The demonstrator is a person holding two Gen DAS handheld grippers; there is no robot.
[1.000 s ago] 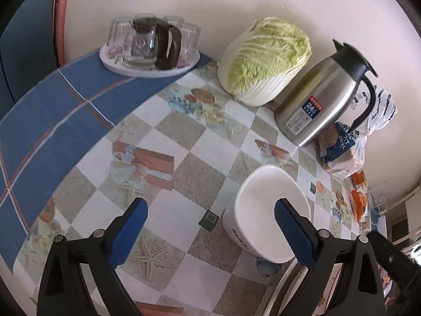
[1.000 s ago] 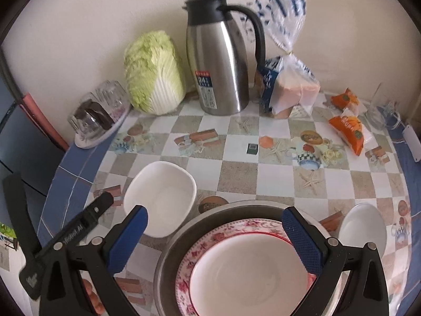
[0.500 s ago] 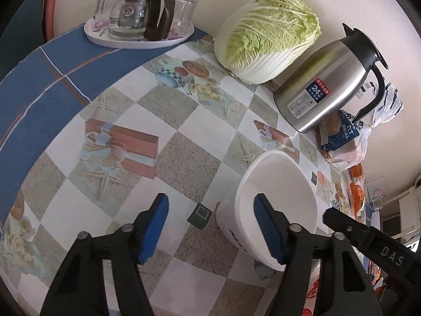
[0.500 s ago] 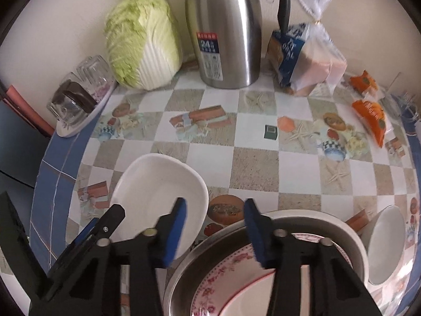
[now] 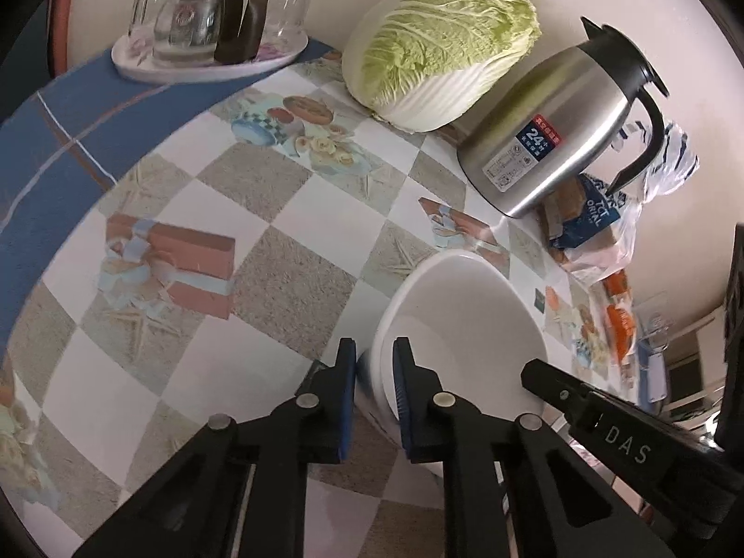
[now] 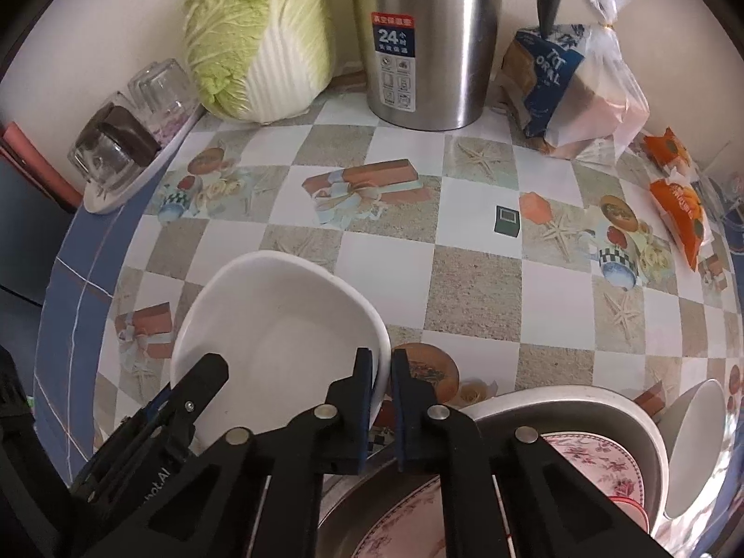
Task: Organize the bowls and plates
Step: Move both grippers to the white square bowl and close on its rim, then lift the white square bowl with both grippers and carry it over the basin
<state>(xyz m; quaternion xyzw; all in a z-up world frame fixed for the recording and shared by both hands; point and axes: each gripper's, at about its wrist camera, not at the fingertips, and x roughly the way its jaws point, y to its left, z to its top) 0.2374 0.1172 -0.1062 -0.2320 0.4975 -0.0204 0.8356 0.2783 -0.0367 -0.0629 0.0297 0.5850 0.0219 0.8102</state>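
The left gripper [image 5: 375,358] is now closed on the near-left rim of the white bowl [image 5: 458,321], and the right gripper [image 6: 381,365] on its right rim; one second ago both were wide open. The grasp is judged made, so the bowl can be lifted. The bowl is plain, glossy, empty, with a rounded-square rim. It stands just left of the metal basin [image 6: 618,407], where the flowered plate [image 6: 600,460] lies.

From the left gripper [image 5: 375,369] we look close across the white bowl [image 5: 458,321] toward the wall; from the right gripper [image 6: 381,374], likewise. Both views share the kettle [image 6: 425,42].
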